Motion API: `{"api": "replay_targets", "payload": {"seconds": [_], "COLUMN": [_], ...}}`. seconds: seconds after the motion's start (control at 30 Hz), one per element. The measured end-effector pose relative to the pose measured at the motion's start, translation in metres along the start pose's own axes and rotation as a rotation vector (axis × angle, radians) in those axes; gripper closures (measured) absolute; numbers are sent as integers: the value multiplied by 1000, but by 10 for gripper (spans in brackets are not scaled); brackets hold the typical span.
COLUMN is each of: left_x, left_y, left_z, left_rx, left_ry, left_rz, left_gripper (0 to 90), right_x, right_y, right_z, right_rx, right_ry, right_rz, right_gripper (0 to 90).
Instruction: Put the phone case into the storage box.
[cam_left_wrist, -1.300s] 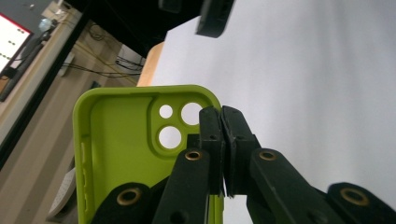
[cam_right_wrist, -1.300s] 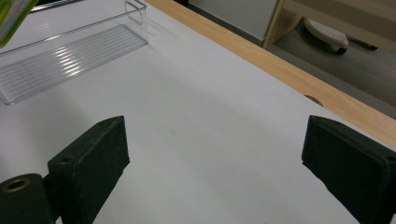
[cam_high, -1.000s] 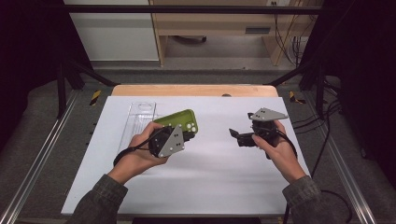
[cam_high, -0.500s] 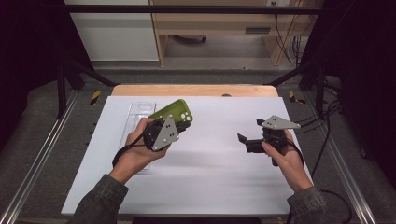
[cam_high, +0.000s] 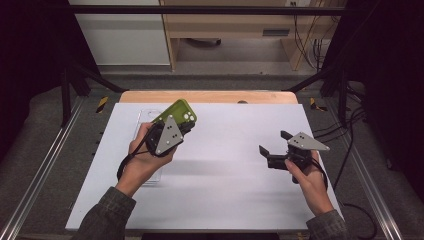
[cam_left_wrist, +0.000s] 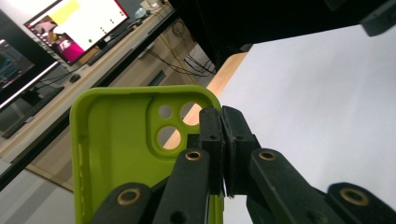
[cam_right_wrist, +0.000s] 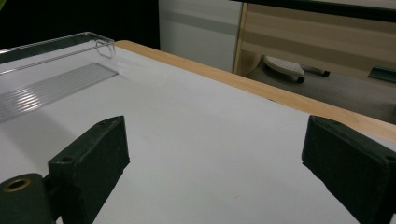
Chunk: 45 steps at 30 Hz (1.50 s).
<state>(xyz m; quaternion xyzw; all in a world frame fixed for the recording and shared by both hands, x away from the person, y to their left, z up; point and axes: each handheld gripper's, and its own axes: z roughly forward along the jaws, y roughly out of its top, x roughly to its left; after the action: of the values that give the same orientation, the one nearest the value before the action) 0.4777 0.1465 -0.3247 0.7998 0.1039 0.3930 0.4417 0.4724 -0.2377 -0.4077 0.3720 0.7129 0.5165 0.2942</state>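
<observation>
Slippage threatens: your left gripper (cam_high: 186, 126) pinches only the green phone case's (cam_high: 177, 111) thin wall, while your right gripper (cam_high: 274, 145) gapes empty.

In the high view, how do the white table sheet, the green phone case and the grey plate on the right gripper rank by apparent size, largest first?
1. white table sheet, by far the largest.
2. green phone case, partly hidden behind the left gripper.
3. grey plate on the right gripper.
The last two look close in size, so their order is unsure.
</observation>
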Motion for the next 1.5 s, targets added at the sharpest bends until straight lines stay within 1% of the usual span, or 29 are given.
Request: {"api": "replay_targets", "payload": {"seconds": [0.07, 0.13, 0.23, 0.37, 0.47, 0.57, 0.63, 0.7, 0.77, 0.83, 0.97, 1.03, 1.23, 1.33, 1.5], "left_x": [2, 6, 11, 16, 19, 21, 22, 24, 26, 28, 30, 32, 35, 37, 39], "left_y": [0, 0, -1, -2, -3, -3, -3, -2, -2, -3, -5, -6, -9, -12, -16], "left_z": [-2, -4, -7, -11, -13, -15, -16, -17, -18, -19, -19, -20, -22, -24, -30], "left_rx": [-6, -11, -16, -20, -23, -26, -26, -31, -27, -30, -28, -35, -43, -51, -61], "left_ry": [17, 34, 56, 88, 107, 125, 135, 142, 156, 165, 186, 189, 217, 226, 250], "left_rz": [-13, -27, -44, -67, -79, -92, -99, -113, -121, -144, -169, -187, -216, -246, -289], "left_gripper": [873, 873, 873, 873, 873, 873, 873, 873, 873, 873, 873, 873, 873, 873, 873], "right_x": [-1, -2, -3, -4, -4, -3, -2, -2, -1, -1, -1, -1, 0, 1, 1], "right_y": [-2, -5, -7, -9, -13, -17, -20, -23, -27, -30, -35, -37, -42, -45, -50], "right_z": [-2, -3, -7, -10, -12, -14, -15, -16, -17, -17, -19, -20, -25, -28, -30], "right_rx": [-12, -16, -25, -27, -36, -32, -34, -46, -55, -54, -60, -60, -76, -87, -88], "right_ry": [-2, -8, 0, -19, -8, -13, -13, -20, -22, -22, -20, -22, -13, -9, -3], "right_rz": [17, 20, 55, 46, 44, 32, 33, 33, 42, 40, 30, 21, 2, 5, -4], "right_gripper": [67, 65, 58, 53, 42, 42, 44, 46, 46, 44, 45, 44, 40, 39, 39]}}
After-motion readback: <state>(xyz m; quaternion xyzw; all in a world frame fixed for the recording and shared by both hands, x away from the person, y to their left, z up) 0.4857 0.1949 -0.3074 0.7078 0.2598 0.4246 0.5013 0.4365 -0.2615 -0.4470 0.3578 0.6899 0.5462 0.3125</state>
